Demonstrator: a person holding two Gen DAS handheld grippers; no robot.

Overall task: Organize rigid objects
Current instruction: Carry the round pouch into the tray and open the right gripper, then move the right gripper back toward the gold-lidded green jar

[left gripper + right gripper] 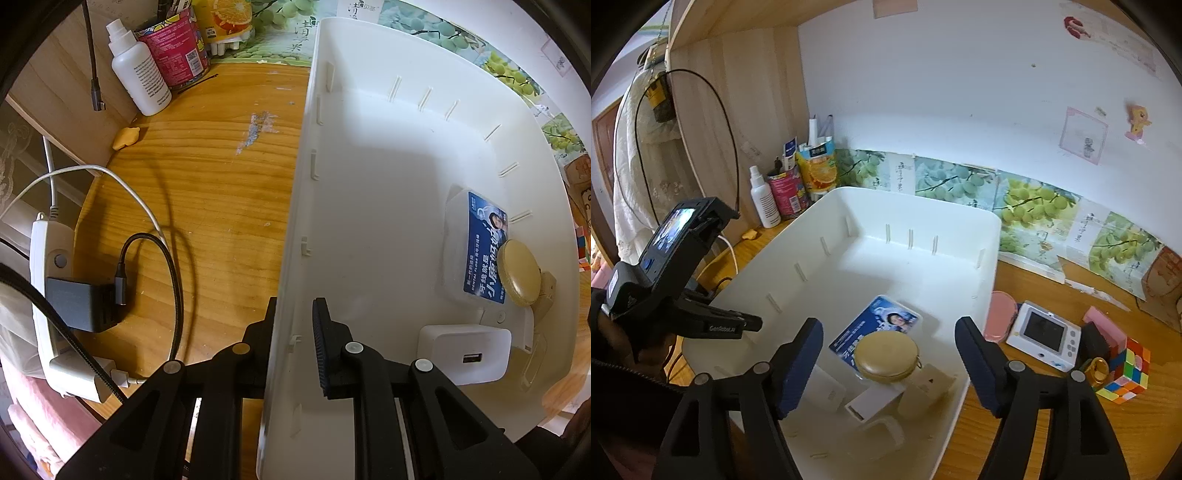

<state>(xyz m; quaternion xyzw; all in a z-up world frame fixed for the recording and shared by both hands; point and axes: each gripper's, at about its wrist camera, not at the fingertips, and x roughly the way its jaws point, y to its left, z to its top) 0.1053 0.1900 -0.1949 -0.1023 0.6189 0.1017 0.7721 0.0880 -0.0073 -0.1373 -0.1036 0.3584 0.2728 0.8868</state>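
Right wrist view: my right claw (888, 363) hangs spread and empty over the white bin (988, 236); my left claw (293, 328) clamps its wall. Next I would fetch the cube (1126, 371) right of the bin, keeping the wall grip steady.

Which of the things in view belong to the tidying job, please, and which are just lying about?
Job:
- large white plastic bin, left gripper straddling its wall
- blue-labelled flat box, round tan disc, white USB charger cube inside the bin
- multicoloured puzzle cube, white handheld screen device beside the bin

Lying about:
- white spray bottle
- white power strip
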